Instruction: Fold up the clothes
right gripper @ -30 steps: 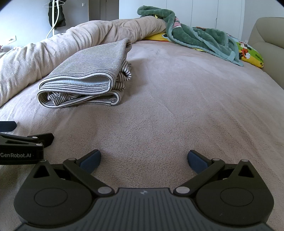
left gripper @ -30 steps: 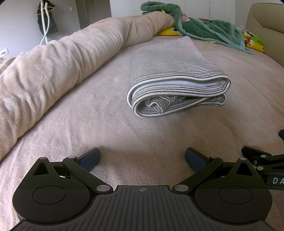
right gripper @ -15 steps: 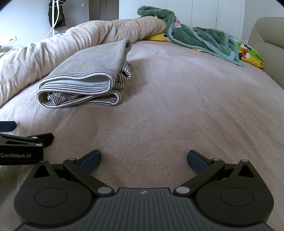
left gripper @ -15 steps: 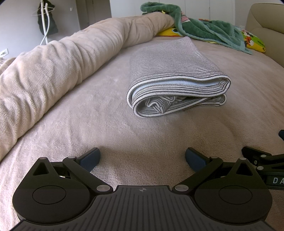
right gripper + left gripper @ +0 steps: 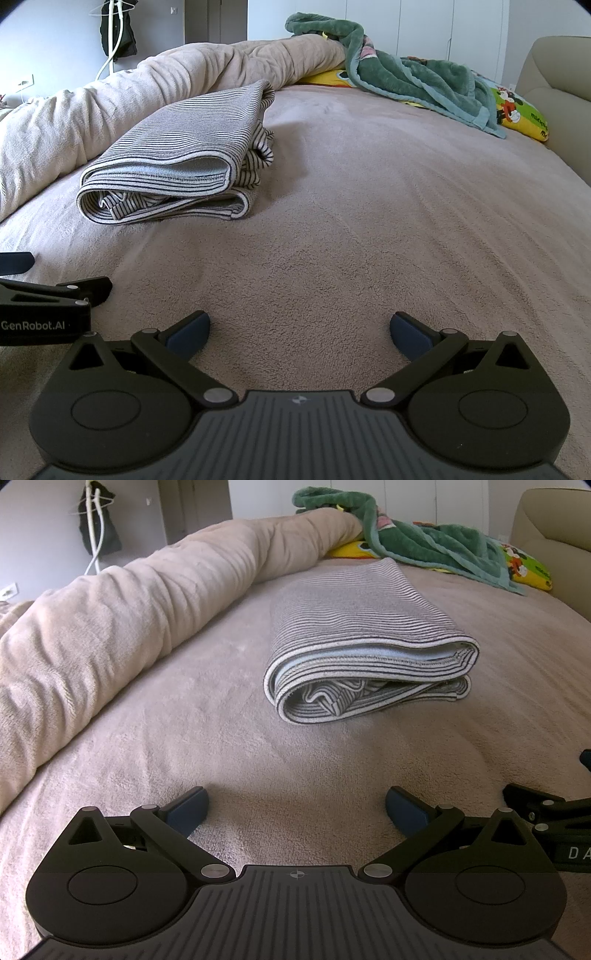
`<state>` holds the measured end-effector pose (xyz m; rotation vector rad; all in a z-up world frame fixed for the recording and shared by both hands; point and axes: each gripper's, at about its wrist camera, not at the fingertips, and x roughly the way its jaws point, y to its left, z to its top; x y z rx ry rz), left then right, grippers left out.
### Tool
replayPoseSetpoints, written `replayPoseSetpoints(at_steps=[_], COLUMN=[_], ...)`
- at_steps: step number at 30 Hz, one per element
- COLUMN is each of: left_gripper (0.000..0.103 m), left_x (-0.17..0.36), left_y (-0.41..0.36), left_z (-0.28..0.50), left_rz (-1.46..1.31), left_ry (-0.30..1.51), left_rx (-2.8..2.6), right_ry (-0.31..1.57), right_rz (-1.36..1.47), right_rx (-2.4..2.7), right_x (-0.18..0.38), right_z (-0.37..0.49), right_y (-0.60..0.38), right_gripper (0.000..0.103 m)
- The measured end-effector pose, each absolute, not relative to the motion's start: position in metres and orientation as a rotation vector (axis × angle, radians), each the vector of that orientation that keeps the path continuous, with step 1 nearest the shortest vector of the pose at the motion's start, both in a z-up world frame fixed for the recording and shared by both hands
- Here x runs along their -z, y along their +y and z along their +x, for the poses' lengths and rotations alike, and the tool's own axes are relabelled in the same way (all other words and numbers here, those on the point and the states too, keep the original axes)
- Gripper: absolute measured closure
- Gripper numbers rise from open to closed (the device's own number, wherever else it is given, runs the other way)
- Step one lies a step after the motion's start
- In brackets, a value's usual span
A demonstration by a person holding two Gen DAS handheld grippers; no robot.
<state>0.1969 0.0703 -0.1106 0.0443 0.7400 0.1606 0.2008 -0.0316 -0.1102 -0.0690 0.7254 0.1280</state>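
Observation:
A grey-and-black striped garment (image 5: 365, 635) lies folded in a thick rectangle on the beige bed cover (image 5: 184, 746), its layered open edge toward me. In the right wrist view the same striped garment (image 5: 192, 155) sits up and to the left. My left gripper (image 5: 297, 806) rests open low over the cover, well short of the garment, nothing between its blue pads. My right gripper (image 5: 300, 328) is open too, empty, to the right of the garment. Each gripper shows at the edge of the other's view: the right gripper (image 5: 554, 812), the left gripper (image 5: 48, 302).
A rolled beige duvet (image 5: 110, 620) runs along the left side. A green blanket (image 5: 424, 535) and a yellow cartoon pillow (image 5: 524, 568) lie at the far end. A beige upholstered headboard or chair (image 5: 557, 81) stands at right. A clothes stand (image 5: 114, 33) is in the far left corner.

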Motion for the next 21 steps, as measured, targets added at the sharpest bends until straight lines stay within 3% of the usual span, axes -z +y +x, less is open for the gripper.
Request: replayPoseSetpoints(at_steps=[21], left_gripper=[0.000], left_x=[0.1114], left_y=[0.0705], left_z=[0.1958], left_rz=[0.046], left_ry=[0.728], left_rx=[-0.160], right_ry=[0.723], right_rz=[-0.070], right_rx=[-0.130], right_x=[0.1106], right_z=[0.2004], right_y=[-0.0324], right_gripper=[0.000])
